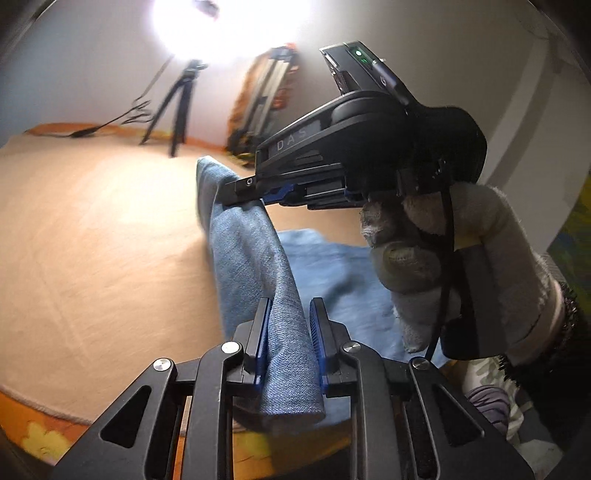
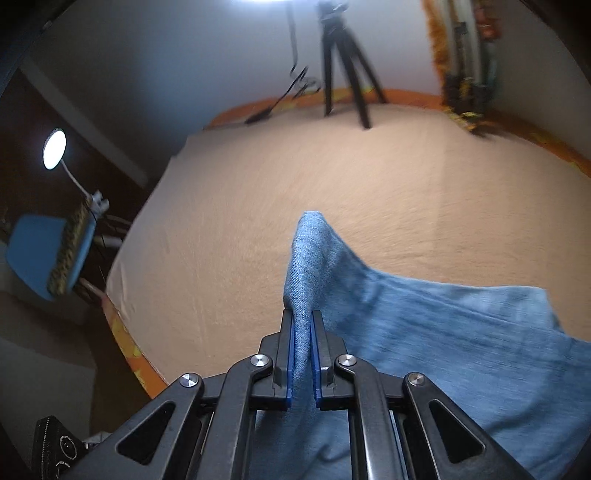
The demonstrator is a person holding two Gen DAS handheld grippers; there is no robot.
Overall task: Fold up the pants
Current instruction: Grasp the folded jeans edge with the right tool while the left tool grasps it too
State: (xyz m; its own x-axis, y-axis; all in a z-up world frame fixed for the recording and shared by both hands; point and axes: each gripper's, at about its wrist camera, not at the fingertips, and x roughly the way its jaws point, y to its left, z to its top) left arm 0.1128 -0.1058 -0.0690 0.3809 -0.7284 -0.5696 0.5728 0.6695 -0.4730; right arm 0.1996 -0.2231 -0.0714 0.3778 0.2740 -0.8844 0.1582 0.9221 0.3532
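Blue denim pants point(image 1: 255, 254) lie on a peach bed sheet point(image 1: 92, 229). A raised fold of their edge runs between both grippers. My left gripper point(image 1: 290, 314) has its jaws around the near end of the fold, with a small gap at the right pad. My right gripper point(image 1: 240, 190), held by a gloved hand point(image 1: 443, 258), pinches the far end of the fold above the bed. In the right wrist view the right gripper point(image 2: 303, 325) is shut tight on the pants point(image 2: 424, 325), which spread down to the right over the sheet point(image 2: 258, 206).
A tripod point(image 2: 343, 62) with a bright lamp point(image 1: 221, 22) and a cable stands at the bed's far edge. An orange patterned blanket edge point(image 2: 125, 354) borders the sheet. A desk lamp point(image 2: 55, 149) and a blue chair point(image 2: 40, 254) stand left of the bed.
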